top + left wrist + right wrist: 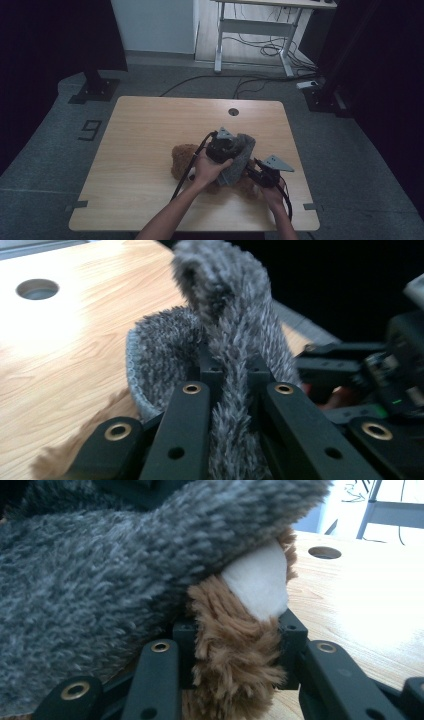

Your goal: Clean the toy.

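Note:
A brown plush toy (182, 156) lies on the wooden table (150, 125), near its front middle. A grey fuzzy cloth piece (241, 156) is draped over the toy's right part. My left gripper (223, 148) sits above the toy, shut on a fold of that grey cloth (225, 315), which runs up between its jaws (235, 371). My right gripper (256, 173) comes in low from the right. It is shut on a brown furry limb (230, 645) with a white paw pad (260, 580), and the grey cloth (100, 580) hangs over it.
A round cable hole (233, 111) lies near the table's far edge. Bare wood stretches to the left of the toy. Behind the table stand a white desk frame (255, 35), floor cables (210, 80) and two black stand bases (95, 90).

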Available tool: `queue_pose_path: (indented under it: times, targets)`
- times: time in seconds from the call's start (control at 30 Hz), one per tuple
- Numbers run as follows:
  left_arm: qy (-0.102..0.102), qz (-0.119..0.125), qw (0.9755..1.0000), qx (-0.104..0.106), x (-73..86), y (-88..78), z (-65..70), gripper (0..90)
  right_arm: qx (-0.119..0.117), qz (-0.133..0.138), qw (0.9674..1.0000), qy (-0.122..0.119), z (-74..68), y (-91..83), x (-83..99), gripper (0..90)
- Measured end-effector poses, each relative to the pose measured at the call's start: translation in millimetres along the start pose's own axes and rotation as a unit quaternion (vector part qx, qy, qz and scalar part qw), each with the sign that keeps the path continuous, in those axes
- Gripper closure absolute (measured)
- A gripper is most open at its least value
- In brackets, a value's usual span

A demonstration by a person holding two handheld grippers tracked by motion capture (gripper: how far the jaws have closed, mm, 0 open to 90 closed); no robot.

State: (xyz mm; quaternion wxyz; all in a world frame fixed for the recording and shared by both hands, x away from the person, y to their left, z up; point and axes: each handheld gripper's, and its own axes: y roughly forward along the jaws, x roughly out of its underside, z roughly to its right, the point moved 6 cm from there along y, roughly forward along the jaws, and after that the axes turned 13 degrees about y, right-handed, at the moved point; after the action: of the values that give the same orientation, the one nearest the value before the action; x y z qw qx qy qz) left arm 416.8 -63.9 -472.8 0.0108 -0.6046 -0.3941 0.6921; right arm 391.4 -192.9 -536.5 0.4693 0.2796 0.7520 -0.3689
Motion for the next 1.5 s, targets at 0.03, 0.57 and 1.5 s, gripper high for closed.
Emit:
queue_pose_path:
  times: [0.03, 0.57, 1.5]
  targets:
    - [0.006, -0.001, 0.9999, -0.009, 2.2, -2.7, -1.0, 84.4, -0.002, 0.001, 1.0, -0.001, 0.0, -0.1, -0.3, 64.1]
    - [0.019, -0.016, 0.9982, -0.055, 43.9, -55.4, -26.0, 84.5, -0.006, 0.009, 0.9999, 0.002, 0.3, 0.3, -2.2, 64.4]
    - [-0.082, 0.011, 0.9924, -0.091, 93.1, -130.6, -94.1, 84.5, -0.011, 0.018, 0.9998, -0.006, 0.7, 1.3, -3.9, 65.2]
